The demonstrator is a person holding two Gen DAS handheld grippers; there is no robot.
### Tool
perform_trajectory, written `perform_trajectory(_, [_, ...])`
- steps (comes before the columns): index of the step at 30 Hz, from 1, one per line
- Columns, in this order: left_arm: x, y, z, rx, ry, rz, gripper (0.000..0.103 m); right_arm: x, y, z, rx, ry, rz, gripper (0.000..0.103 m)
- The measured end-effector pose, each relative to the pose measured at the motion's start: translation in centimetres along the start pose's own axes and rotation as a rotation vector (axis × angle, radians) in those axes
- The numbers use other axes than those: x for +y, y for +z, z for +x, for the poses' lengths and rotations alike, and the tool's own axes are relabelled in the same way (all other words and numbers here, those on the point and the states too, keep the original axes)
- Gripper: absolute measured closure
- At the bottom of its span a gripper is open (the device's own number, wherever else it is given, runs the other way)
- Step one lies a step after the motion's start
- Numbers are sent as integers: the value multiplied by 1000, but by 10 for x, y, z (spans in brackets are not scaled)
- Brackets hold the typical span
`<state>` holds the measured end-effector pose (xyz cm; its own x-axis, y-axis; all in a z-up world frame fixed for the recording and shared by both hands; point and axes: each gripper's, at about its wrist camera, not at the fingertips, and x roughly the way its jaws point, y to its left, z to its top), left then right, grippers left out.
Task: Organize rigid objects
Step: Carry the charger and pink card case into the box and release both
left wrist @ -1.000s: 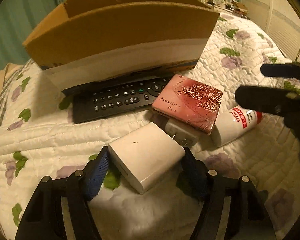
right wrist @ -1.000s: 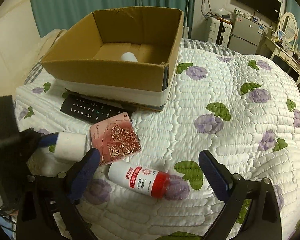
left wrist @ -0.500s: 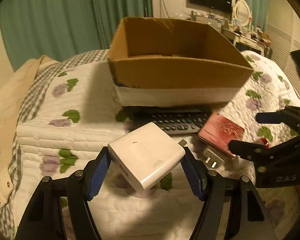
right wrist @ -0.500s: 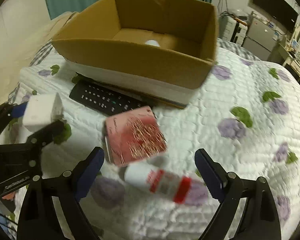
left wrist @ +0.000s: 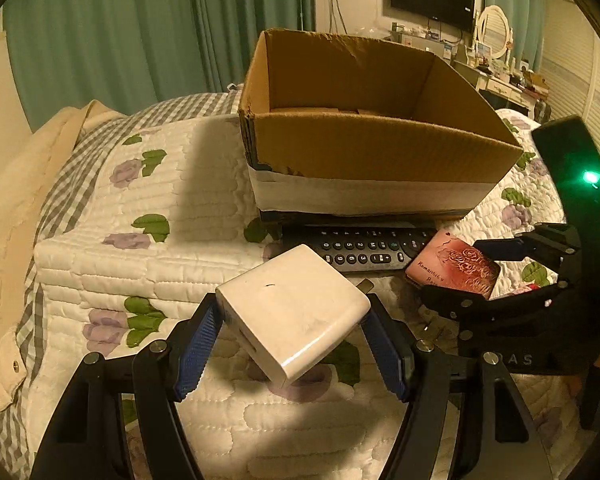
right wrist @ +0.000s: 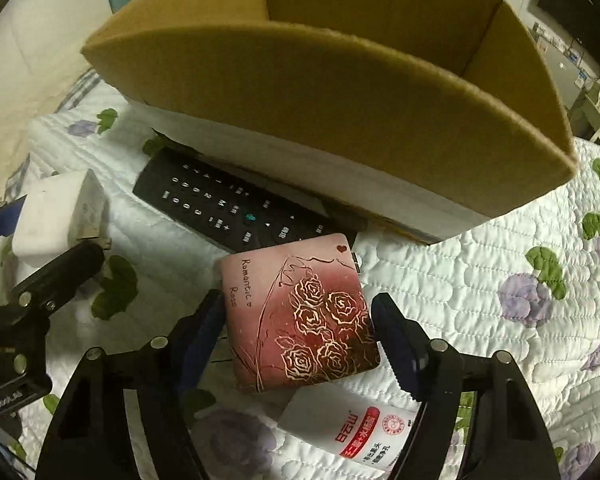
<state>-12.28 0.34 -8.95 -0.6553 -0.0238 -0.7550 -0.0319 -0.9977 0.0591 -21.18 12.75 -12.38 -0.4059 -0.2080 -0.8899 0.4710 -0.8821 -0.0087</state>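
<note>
My left gripper (left wrist: 292, 344) is shut on a white power adapter (left wrist: 292, 316) and holds it above the quilt, in front of the open cardboard box (left wrist: 372, 148). The adapter also shows at the left of the right wrist view (right wrist: 52, 212). My right gripper (right wrist: 300, 340) is open, its fingers on either side of a pink rose-patterned case (right wrist: 304, 312) that lies on the quilt; whether the pads touch it is unclear. A black remote (right wrist: 228, 208) lies between the case and the box. A white bottle with a red label (right wrist: 352, 428) lies under the right gripper.
The box (right wrist: 340, 92) stands on a white floral quilt (right wrist: 480, 300) over a bed. A beige cloth (left wrist: 16, 200) lies at the left edge. Green curtains (left wrist: 140, 32) hang behind, and a TV and dresser stand at the far right.
My left gripper has lifted the adapter off the quilt and pulled back. My right gripper has moved forward and down from the bottle, and its fingers have narrowed around the pink case.
</note>
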Motion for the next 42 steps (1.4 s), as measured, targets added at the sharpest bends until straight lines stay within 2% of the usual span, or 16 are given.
perform_trajectory(5, [4,5,-17,-20,18,-3,32,10,-5,-32,-93,-25,-28,32])
perform_trajectory(10, [8,21,-45,-67,18,-22,31,18,-4,-71,-183,-47,-46,39])
perform_trajectory(11, [9,24,-50,-74,17,-25,31,20,-4,-80,-200,-51,-50,58])
perform_trajectory(12, [9,28,-57,-85,14,-29,31,22,-2,-86,-212,-43,-58,87])
perform_trajectory(13, [10,31,-62,-94,8,-31,31,23,1,-92,-217,-22,-53,90])
perform_trajectory(14, [9,34,-67,-102,0,-32,31,25,3,-97,-216,-45,-53,93])
perform_trajectory(15, [9,35,-69,-105,-3,-33,31,23,4,-98,-213,-58,-67,94])
perform_trajectory(19, [6,36,-75,-104,10,-27,31,17,1,-95,-189,-7,-44,94])
perform_trajectory(22, [3,38,-76,-97,8,-23,31,11,-11,-102,-216,-1,-21,94])
perform_trajectory(26, [-2,52,-80,-109,7,-14,31,3,-5,-131,-288,4,-14,94])
perform_trajectory(29, [-4,74,-86,-145,1,-14,31,-3,16,-164,-358,-6,-25,94])
perform_trajectory(34, [-10,116,-73,-163,-30,-8,31,-16,63,-185,-439,-65,-36,94])
perform_trajectory(38, [-15,142,-34,-137,-23,-1,31,-28,97,-172,-446,-82,-27,94])
perform_trajectory(42, [-19,152,12,-93,-7,8,31,-39,122,-133,-416,-121,-21,94])
